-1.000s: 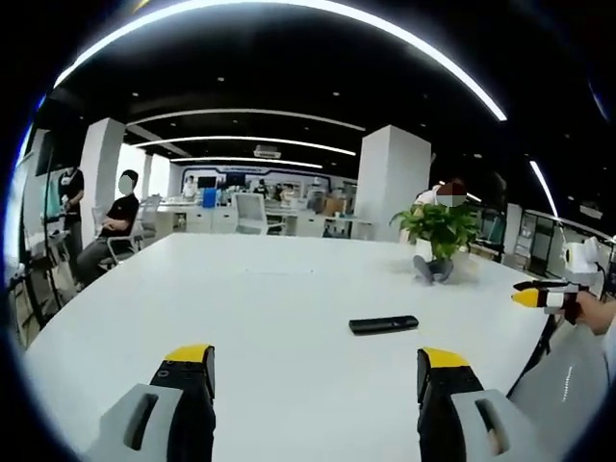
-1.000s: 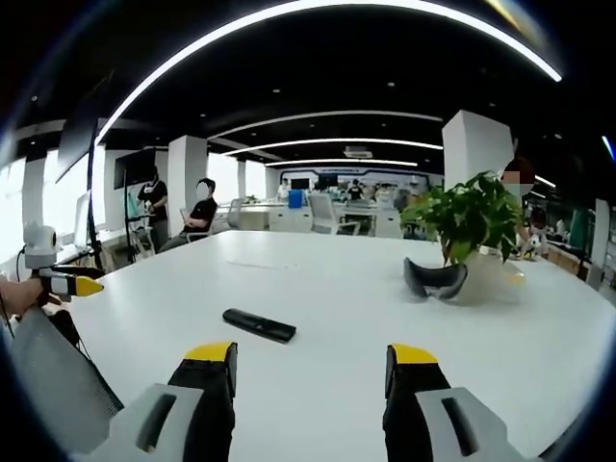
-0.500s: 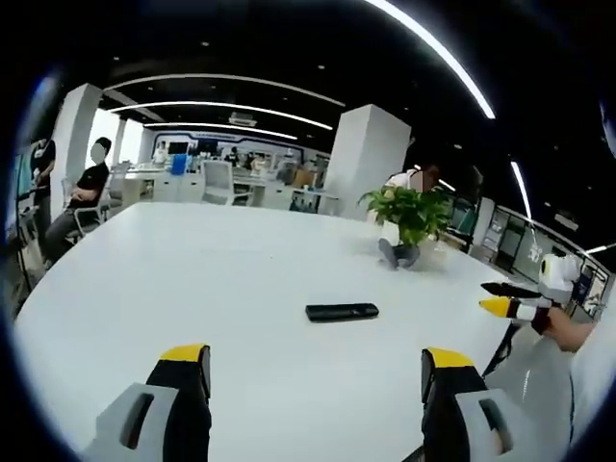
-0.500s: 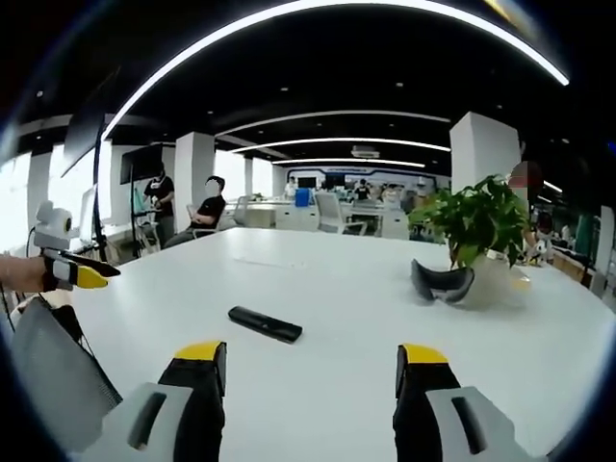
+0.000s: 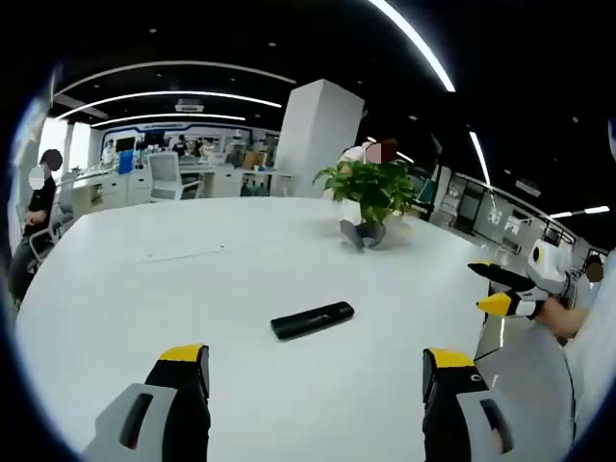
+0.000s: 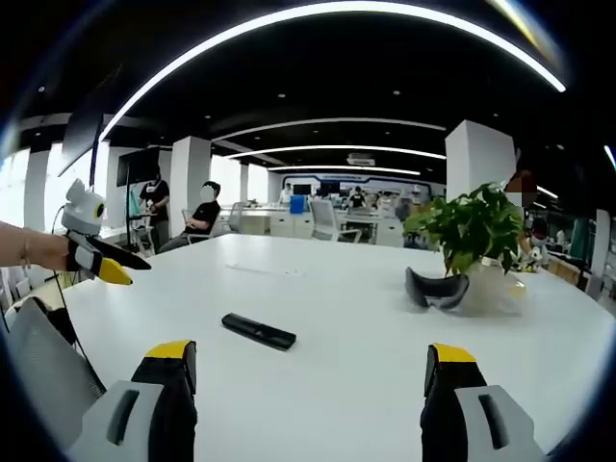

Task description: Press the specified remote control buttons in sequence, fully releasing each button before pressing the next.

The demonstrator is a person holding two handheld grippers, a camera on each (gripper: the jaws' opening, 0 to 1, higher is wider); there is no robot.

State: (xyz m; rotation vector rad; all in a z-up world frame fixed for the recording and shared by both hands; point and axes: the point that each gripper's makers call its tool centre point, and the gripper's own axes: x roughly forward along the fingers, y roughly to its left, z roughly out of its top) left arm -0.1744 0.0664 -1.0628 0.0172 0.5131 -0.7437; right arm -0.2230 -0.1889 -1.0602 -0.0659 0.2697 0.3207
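We see a black remote control (image 5: pixel 312 320) on a white counter (image 5: pixel 192 289). Our left claw (image 5: pixel 318 371) has black jaws with yellow tips and grey backs. Our right claw (image 6: pixel 306 364) looks the same. The plant (image 6: pixel 469 224) has green leaves, and its pot seems to be white. A dark grey curved thing (image 6: pixel 435 289) lies beside it. The pillars (image 5: pixel 313 130) are white.

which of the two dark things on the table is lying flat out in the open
The slim black remote control, flat on bare table mid-way. The other, a curved dark object, sits against the potted plant.
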